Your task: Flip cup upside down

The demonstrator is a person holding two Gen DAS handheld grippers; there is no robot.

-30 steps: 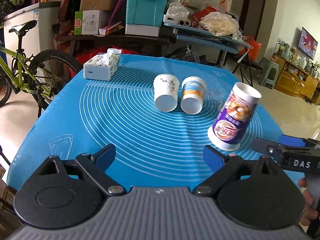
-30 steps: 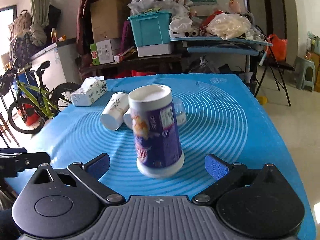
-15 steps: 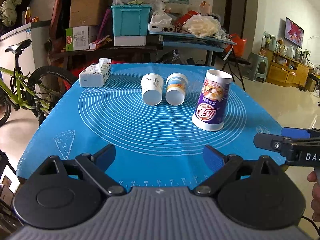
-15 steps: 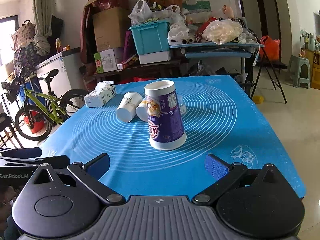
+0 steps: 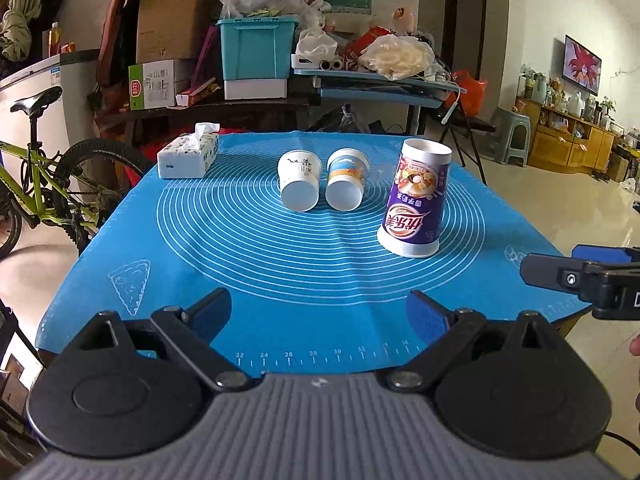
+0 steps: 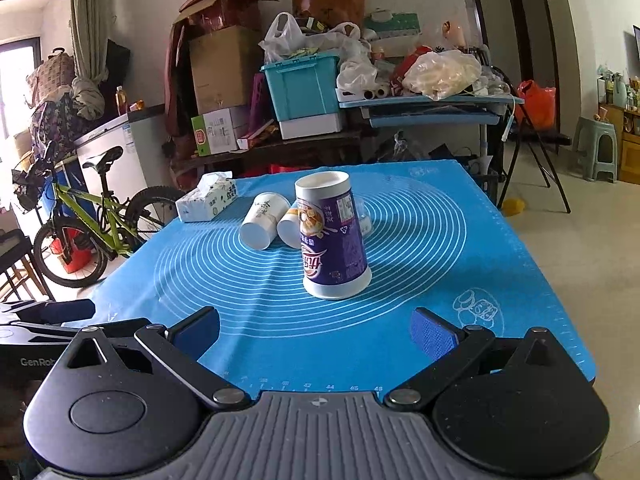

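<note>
With purple cup (image 6: 334,238) already standing mouth-down on blue mat (image 6: 440,240) near two small cups lying on their sides, looks done: left gripper (image 5: 318,312) and right gripper (image 6: 316,332) both spread, holding nothing, clear of it.

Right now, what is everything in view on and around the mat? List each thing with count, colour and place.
Purple cup: 1, purple and white, upside down, right of mat centre.
Paper cups: 2, white, one with blue-orange print, lying on their sides, side by side.
Tissue box: 1, white, far left corner.
Baking mat: 1, blue, covering the table.
Bicycle: 1, green, left of table.
Storage bin: 1, teal, behind.
Left gripper: jaws open, empty.
Right gripper: jaws open, empty.
</note>
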